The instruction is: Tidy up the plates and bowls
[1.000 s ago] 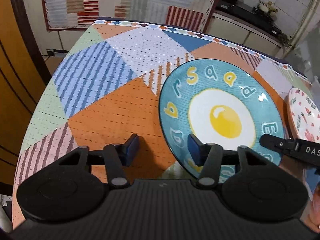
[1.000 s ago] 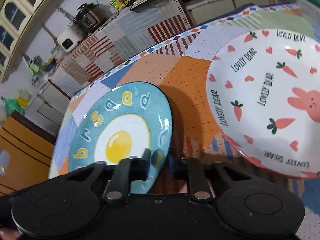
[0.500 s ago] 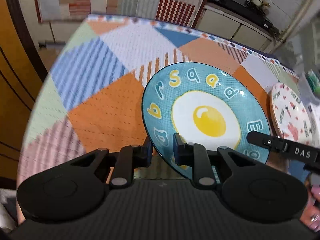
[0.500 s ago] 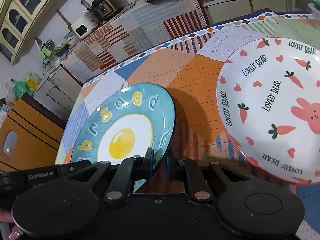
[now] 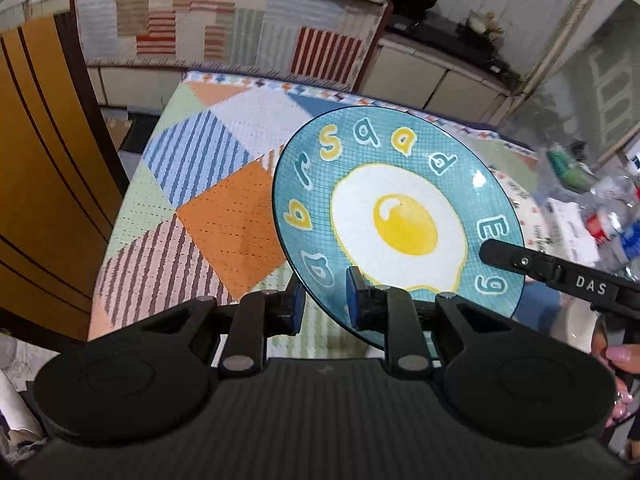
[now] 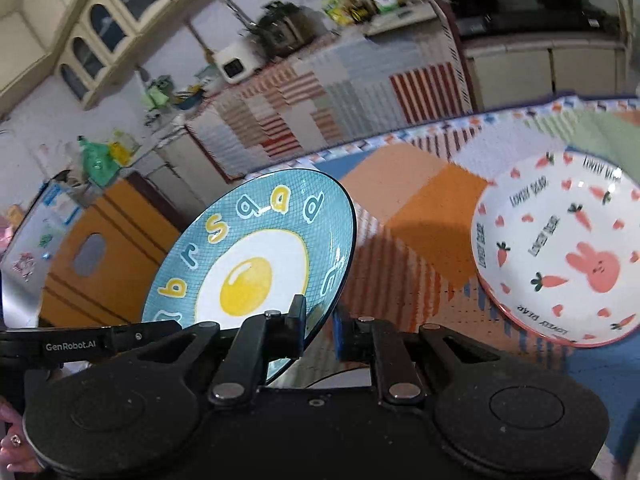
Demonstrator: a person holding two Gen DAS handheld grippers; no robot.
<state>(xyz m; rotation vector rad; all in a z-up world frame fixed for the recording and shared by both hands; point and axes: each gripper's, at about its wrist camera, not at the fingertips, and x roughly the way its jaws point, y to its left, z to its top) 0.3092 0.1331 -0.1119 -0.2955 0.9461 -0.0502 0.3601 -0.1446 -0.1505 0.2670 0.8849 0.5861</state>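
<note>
A teal plate with a fried-egg picture and letters hangs tilted above the patchwork tablecloth. My left gripper is shut on its near-left rim, one pad on each face. My right gripper is shut on the opposite rim of the same teal plate; its black finger shows at the plate's right edge in the left wrist view. A white plate with a pink rabbit, carrots and hearts lies on the cloth to the right.
A wooden cabinet stands close to the table's left edge. Behind the table runs a counter draped in patchwork cloth, with appliances and bottles on it. Bottles and packets crowd the table's far right. A person's fingers hold the right gripper.
The left gripper closed on the teal plate's rim. Both grippers then lifted the plate off the cloth, and it now hangs tilted with the table farther below.
</note>
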